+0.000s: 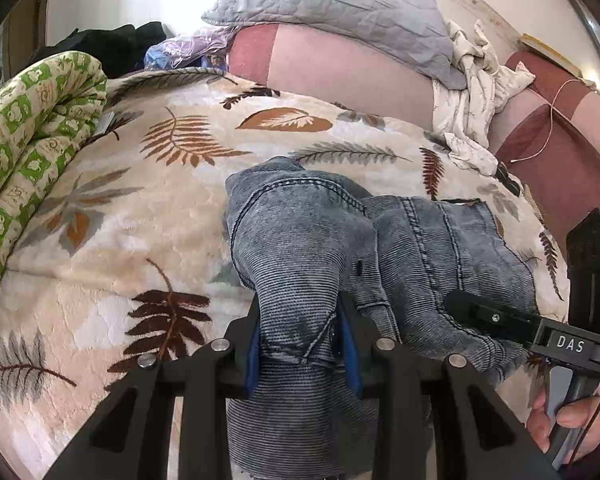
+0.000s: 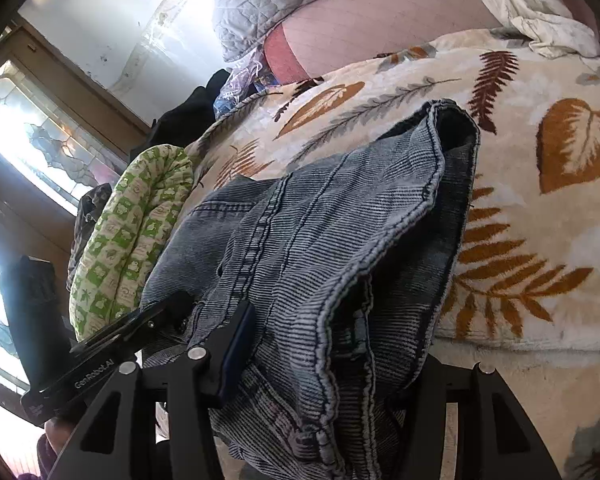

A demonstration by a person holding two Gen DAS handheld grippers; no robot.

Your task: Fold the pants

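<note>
Grey-blue denim pants [image 1: 420, 248] lie partly bunched on a cream leaf-print blanket [image 1: 148, 208]. My left gripper [image 1: 300, 316] is shut on a thick fold of them, blue pads pressing both sides. In the right wrist view the pants [image 2: 340, 216] drape over my right gripper [image 2: 340, 340], which is shut on a wide bundle near the waistband. Its left blue pad [image 2: 236, 352] shows and the other finger is hidden under denim. The right gripper [image 1: 472, 312] also reaches onto the pants from the right, a hand [image 1: 560, 420] on its handle. The left gripper [image 2: 168, 308] shows at lower left.
A rolled green-and-cream quilt [image 1: 32, 128] borders the blanket on the left. At the back a grey quilted pillow [image 1: 332, 4] and a crumpled white floral cloth [image 1: 476, 92] rest on a pink sheet [image 1: 340, 76]. Dark clothes [image 1: 112, 44] are piled far left, near a window [image 2: 32, 128].
</note>
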